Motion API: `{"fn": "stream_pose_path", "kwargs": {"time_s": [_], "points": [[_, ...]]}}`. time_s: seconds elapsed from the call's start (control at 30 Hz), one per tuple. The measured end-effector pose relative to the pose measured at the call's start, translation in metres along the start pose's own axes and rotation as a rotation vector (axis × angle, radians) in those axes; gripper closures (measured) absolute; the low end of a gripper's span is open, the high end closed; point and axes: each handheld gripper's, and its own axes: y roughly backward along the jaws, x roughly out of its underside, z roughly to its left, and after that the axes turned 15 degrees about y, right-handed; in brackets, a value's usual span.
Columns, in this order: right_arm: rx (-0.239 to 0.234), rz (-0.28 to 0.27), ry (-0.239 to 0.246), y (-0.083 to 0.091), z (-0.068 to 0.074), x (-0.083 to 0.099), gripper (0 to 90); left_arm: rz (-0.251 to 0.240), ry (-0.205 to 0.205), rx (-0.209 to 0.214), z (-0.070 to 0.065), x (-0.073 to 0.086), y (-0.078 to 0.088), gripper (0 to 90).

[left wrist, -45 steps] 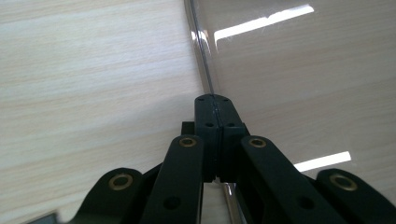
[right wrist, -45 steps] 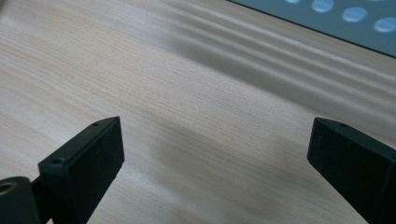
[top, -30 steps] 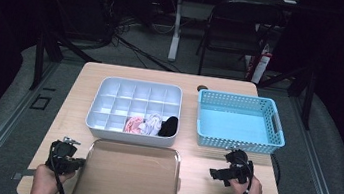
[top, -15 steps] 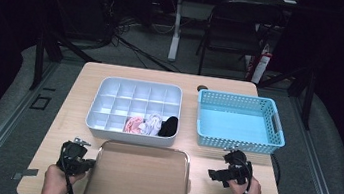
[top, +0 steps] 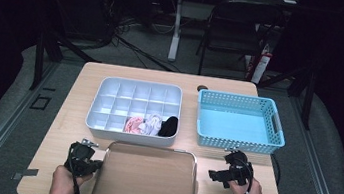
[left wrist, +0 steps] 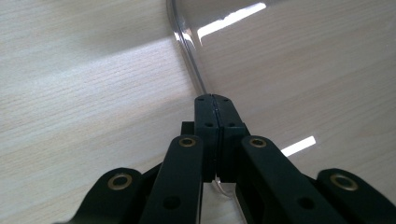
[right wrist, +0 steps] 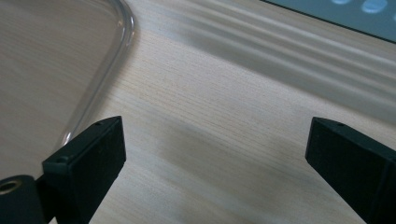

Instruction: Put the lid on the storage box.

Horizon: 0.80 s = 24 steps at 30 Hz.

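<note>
Our left tongs pinch the clear lid's left edge. Our right tongs gape wide, holding nothing, just right of that lid, which lies below the white divided box.

clear lid | rectangular, rounded corners | flat on table, near edge

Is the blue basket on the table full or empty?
Empty: the blue basket shows only its bare floor in the high view, nothing inside.
</note>
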Motion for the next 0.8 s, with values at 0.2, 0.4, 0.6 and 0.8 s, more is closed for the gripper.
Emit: {"fn": "stream_pose_path", "kwargs": {"time_s": [0.2, 0.4, 0.6, 0.8], "points": [[-0.029, -0.010, -0.022, 0.001, 0.002, 0.001, 5.2, -0.005, 0.000, 0.005, -0.004, 0.000, -0.002, 89.5], [-0.054, -0.019, -0.037, 0.006, 0.006, 0.000, 7.2, -0.006, -0.013, 0.007, -0.008, -0.001, -0.003, 89.2], [-0.125, -0.026, -0.056, 0.002, 0.008, 0.003, 14.7, -0.013, -0.009, 0.002, -0.012, -0.001, -0.005, 89.0], [-0.201, -0.035, -0.073, 0.000, 0.015, 0.005, 21.0, -0.018, 0.000, 0.009, -0.014, -0.001, -0.006, 88.4]]}}
